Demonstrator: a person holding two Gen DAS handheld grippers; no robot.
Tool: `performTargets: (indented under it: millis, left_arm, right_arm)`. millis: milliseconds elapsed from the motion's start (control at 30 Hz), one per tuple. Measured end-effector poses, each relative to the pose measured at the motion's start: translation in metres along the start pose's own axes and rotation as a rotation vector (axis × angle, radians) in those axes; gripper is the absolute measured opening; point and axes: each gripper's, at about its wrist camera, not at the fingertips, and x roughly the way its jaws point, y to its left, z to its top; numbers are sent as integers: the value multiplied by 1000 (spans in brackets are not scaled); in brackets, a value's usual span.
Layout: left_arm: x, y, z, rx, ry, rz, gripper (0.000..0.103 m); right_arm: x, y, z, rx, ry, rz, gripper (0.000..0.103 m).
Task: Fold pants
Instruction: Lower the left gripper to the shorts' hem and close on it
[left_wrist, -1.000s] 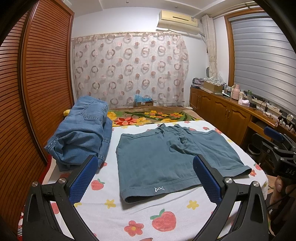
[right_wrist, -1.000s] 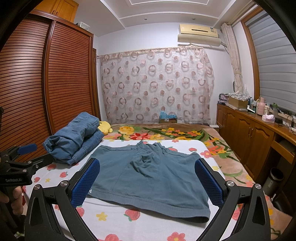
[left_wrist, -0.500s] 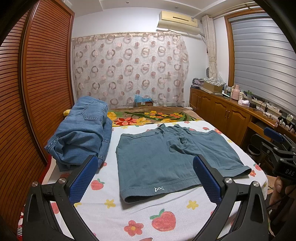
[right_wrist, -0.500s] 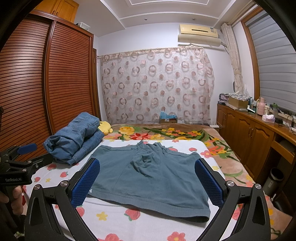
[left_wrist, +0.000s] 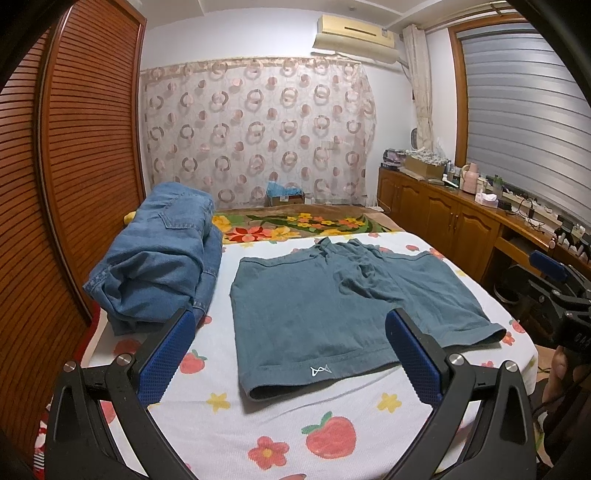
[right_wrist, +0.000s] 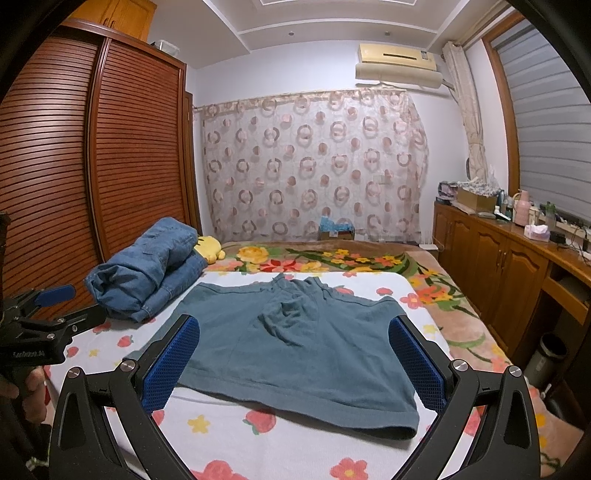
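Observation:
A pair of teal-grey shorts (left_wrist: 332, 306) lies spread flat on the bed, waistband at the far end, leg hems towards me; it also shows in the right wrist view (right_wrist: 291, 343). My left gripper (left_wrist: 288, 343) is open and empty, held above the near hem of the left leg. My right gripper (right_wrist: 293, 350) is open and empty, held above the near part of the right leg. Each gripper shows at the edge of the other's view: the right one (left_wrist: 554, 280) and the left one (right_wrist: 48, 310).
A pile of folded blue jeans (left_wrist: 159, 254) lies left of the shorts. The bed has a white fruit-print sheet (left_wrist: 332, 435) and a floral blanket (left_wrist: 291, 223) beyond. A wooden wardrobe (right_wrist: 92, 177) stands left, a wooden cabinet (right_wrist: 509, 266) right.

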Motion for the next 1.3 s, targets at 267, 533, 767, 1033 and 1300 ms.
performTargets:
  millis: [267, 533, 767, 1033, 1300]
  left_arm:
    - [26, 5, -12, 14, 50, -21, 103]
    - [48, 13, -34, 19, 114, -18, 103]
    - [66, 22, -51, 22, 174, -11, 103]
    - [77, 39, -63, 0, 216, -38, 99]
    - [85, 55, -60, -15, 231, -73, 79]
  right_arm:
    - [8, -6, -4, -7, 41, -3, 102]
    - [20, -16, -5, -14, 94, -29, 97]
    - [26, -24, -6, -16, 143, -58, 91]
    - [34, -32, -6, 6, 209, -91, 84]
    - [40, -27, 5, 15, 254, -105, 65]
